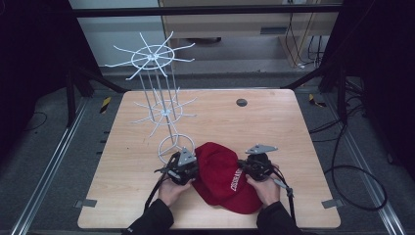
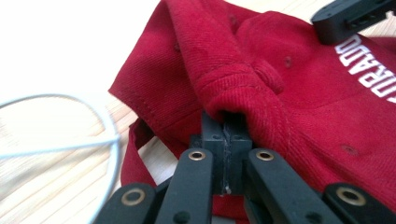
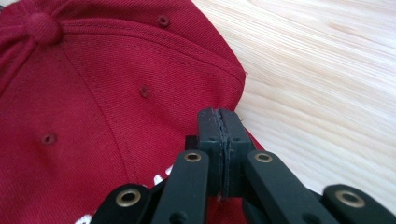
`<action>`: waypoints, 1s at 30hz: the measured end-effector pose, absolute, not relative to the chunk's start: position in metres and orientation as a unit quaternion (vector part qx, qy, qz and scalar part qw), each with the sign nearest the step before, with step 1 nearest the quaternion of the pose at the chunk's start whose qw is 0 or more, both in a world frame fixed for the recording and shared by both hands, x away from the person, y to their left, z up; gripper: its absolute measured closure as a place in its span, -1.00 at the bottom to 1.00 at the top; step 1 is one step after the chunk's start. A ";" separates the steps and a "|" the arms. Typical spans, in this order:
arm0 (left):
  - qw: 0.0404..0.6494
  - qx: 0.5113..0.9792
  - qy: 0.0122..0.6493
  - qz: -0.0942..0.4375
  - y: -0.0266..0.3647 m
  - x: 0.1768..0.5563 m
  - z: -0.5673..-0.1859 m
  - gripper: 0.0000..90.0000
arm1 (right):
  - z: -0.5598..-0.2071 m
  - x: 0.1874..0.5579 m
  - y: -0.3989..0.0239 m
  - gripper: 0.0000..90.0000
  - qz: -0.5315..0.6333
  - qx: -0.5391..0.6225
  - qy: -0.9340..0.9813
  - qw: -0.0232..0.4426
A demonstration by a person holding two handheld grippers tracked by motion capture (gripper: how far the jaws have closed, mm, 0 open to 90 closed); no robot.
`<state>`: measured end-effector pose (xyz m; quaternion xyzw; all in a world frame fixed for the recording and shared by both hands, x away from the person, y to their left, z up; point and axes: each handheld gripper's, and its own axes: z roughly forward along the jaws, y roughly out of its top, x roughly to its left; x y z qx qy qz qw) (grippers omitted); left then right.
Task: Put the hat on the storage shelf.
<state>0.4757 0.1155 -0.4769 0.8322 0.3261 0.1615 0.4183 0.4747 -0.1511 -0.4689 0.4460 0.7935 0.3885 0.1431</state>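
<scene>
Looking down from the high view, I see the red cap (image 1: 222,176) lying on the wooden desk (image 1: 274,122) near its front edge, between my two grippers. White lettering runs along its right side. My left gripper (image 1: 188,169) sits at the cap's left edge and my right gripper (image 1: 247,166) at its right edge, each held in a hand (image 1: 171,191) coming in from below, with dark sleeves at the bottom of the frame.

In the left gripper view, my left fingers (image 2: 215,137) are pressed together with a fold of the cap's (image 2: 289,93) red cloth bunched over their tips; I read them as clamped on the cap just below its top button. The tip of the other gripper shows at the upper right of that view, touching the cap by the white letters.

In the right gripper view, my right fingers (image 3: 233,135) are together as well, their tips lying over the cap's (image 3: 93,93) edge. I cannot tell for sure whether cloth is caught between them.

A white wire rack (image 1: 164,110) with two tiers of spokes stands on the desk just behind the left gripper, its round base (image 1: 175,144) close to the cap. A small dark disc (image 1: 241,102) lies farther back on the desk.
</scene>
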 end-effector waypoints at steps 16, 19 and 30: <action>0.431 0.826 0.326 0.163 0.108 0.466 -0.460 0.70 | -0.467 0.440 -0.212 0.92 0.369 0.516 0.751 0.182; 0.438 0.817 0.335 0.167 0.137 0.452 -0.447 0.59 | -0.460 0.437 -0.211 0.73 0.381 0.493 0.752 0.214; 0.423 0.797 0.384 0.199 0.215 0.425 -0.445 0.32 | -0.432 0.432 -0.191 0.29 0.436 0.434 0.756 0.225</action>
